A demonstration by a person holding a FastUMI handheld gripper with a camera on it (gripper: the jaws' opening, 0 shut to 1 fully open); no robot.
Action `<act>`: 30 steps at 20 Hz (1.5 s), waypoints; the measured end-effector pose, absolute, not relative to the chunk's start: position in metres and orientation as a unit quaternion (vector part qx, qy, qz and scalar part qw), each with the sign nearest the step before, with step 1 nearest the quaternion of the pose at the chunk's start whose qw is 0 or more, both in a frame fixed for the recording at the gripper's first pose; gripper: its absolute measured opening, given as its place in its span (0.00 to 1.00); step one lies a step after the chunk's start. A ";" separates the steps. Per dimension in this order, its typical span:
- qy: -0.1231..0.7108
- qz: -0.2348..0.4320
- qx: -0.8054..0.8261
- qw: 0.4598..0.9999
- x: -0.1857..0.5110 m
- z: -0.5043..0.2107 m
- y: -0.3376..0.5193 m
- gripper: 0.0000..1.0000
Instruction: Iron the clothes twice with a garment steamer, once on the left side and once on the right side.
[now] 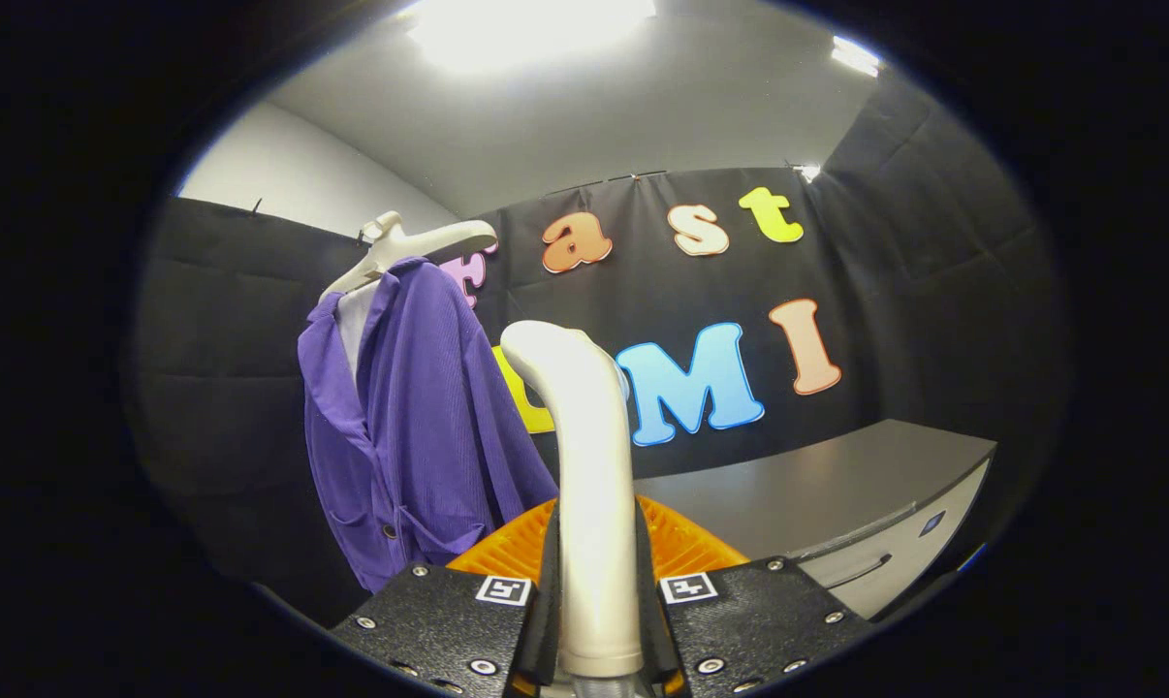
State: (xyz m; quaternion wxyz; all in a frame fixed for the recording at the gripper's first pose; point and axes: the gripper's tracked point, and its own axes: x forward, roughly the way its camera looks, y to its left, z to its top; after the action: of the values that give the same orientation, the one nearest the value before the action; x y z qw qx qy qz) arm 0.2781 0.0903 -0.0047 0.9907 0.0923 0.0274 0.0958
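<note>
My gripper (599, 591) is shut on the white handle of the garment steamer (589, 456), which rises upright between the two fingers and curves left at its top. A purple jacket (420, 436) hangs on a white hanger (405, 247) ahead and to the left of the steamer, its front facing me, apart from the steamer head. An orange ribbed part (686, 543) lies just behind the fingers, around the handle's base.
A grey cabinet (837, 494) with a flat top and a drawer front stands beyond the fingers to the right. Black cloth walls close the booth behind the jacket and the cabinet. Bright ceiling lights shine overhead.
</note>
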 end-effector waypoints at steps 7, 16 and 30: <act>-0.033 0.102 0.094 0.990 0.285 0.055 0.140 0.34; -0.084 0.131 0.058 0.986 0.314 0.127 0.217 0.34; -0.040 0.130 0.002 0.991 0.315 0.064 0.274 0.34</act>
State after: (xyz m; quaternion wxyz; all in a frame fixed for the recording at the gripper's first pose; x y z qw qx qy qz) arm 0.3145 0.2737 0.0643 0.9907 0.0024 -0.0402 0.1296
